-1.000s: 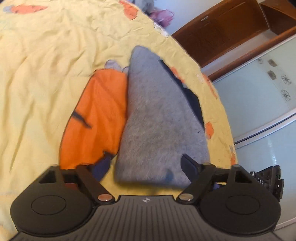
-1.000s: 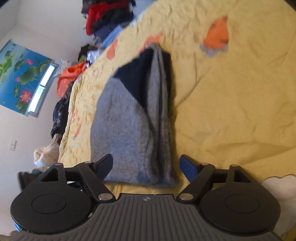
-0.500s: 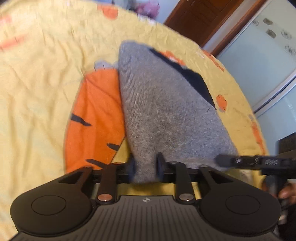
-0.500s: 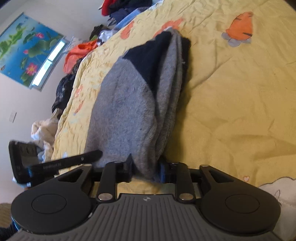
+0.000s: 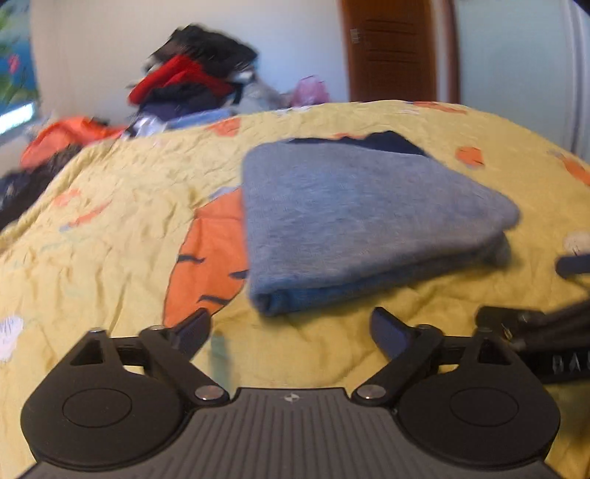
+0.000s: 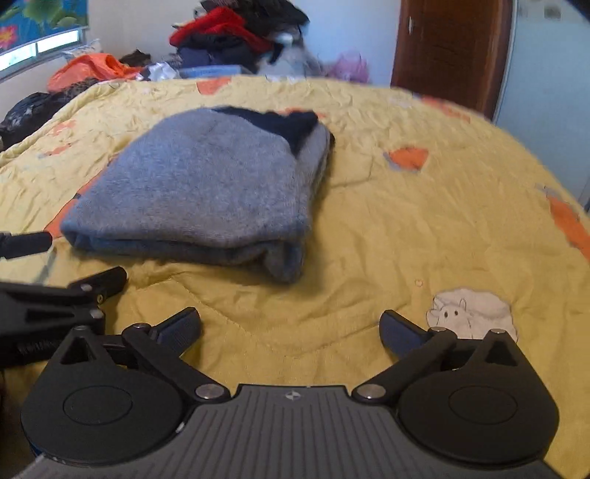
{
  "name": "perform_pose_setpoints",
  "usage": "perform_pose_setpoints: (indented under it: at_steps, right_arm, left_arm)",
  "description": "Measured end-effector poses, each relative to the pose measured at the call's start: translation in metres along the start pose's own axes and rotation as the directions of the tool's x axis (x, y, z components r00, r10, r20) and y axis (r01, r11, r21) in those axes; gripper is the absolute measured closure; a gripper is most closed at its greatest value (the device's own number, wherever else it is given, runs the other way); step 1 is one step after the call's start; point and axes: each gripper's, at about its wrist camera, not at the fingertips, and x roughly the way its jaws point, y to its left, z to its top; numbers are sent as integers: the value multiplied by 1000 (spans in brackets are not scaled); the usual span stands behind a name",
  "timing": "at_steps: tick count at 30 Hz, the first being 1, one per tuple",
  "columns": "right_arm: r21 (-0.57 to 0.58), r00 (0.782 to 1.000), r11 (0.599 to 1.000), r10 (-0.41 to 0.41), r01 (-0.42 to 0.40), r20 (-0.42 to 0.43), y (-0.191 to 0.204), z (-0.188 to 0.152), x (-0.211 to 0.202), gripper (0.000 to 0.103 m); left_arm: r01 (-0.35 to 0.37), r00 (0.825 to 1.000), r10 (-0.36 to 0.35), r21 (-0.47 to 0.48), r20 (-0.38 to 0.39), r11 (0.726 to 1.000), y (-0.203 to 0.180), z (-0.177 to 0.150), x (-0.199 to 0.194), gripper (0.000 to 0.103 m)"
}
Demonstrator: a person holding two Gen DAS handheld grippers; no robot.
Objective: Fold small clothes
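Note:
A grey knit garment (image 5: 354, 221) with a dark navy part at its far end lies folded in layers on the yellow quilt (image 5: 110, 228). It also shows in the right wrist view (image 6: 206, 188). My left gripper (image 5: 291, 328) is open and empty, just short of the fold's near edge. My right gripper (image 6: 291, 328) is open and empty, a little back from the garment's near right corner. Each gripper shows at the edge of the other's view: the right one (image 5: 534, 331) and the left one (image 6: 55, 291).
The quilt has orange carrot prints (image 5: 210, 261) and a white animal print (image 6: 472, 313). A heap of red and dark clothes (image 6: 236, 33) and an orange item (image 6: 88, 70) lie beyond the bed's far edge. A brown door (image 6: 450, 51) stands at the back right.
Half a second ago both grippers were shut on the garment's near edge. Both have let go, opened, and pulled back; the garment now lies folded flat.

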Motion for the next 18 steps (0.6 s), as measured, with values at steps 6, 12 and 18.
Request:
perform_pose_setpoints:
  at_steps: [6,12,18]
  right_arm:
    - [72,999,997,-31,32,-20,4,6,8,0]
    - [93,998,994,-61,59,26,11,3,14,0]
    - [84,998,995,-59,62,-30,13,6,10,0]
  left_arm:
    - [21,999,-26,-118,-41,993,22,-4,9,0]
    - [46,998,-51,-105,-45,993,24,-4,8,0]
    - [55,997,-60,-100,-46,993,24,-5,7,0]
